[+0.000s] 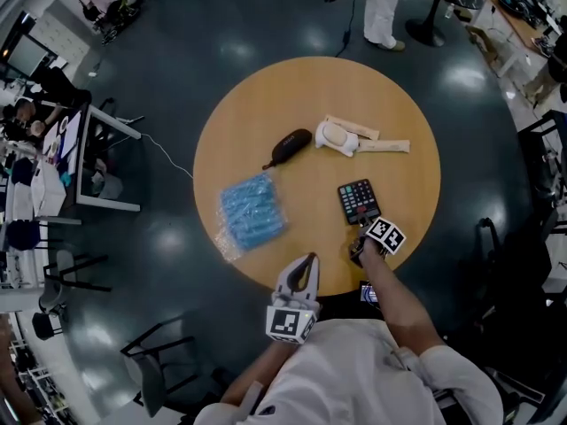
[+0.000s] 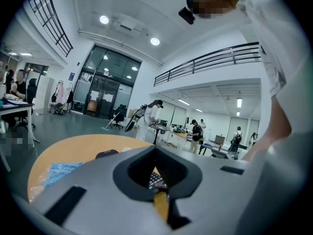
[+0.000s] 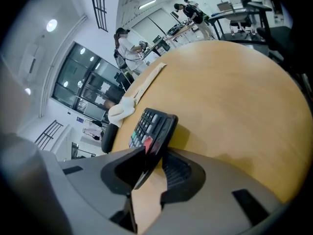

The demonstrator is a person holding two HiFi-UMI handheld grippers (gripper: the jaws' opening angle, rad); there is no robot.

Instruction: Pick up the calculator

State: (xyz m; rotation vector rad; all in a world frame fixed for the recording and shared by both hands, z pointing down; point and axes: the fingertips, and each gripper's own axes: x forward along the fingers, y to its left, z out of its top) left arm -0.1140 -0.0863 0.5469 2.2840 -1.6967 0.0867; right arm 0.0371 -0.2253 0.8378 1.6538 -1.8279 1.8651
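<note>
The black calculator [image 1: 359, 201] lies on the round wooden table [image 1: 399, 104], right of centre. My right gripper [image 1: 361, 248] sits at its near end, low over the table's front right. In the right gripper view the calculator [image 3: 152, 127] has its near corner between the spread jaws of the right gripper [image 3: 154, 153]. A gap shows beside the ribbed right pad [image 3: 177, 171]. My left gripper [image 1: 306, 260] hovers over the table's front edge, its fingers together and holding nothing. The left gripper view shows the calculator [image 2: 155, 179] only through the slot behind the left gripper's [image 2: 156, 150] tips.
A blue padded packet [image 1: 253, 211] lies at the table's left. A black pouch [image 1: 291, 146] and a white cloth object [image 1: 337, 136] with a beige strip [image 1: 381, 146] lie farther back. A desk [image 1: 97, 162] and chairs stand on the dark floor at left.
</note>
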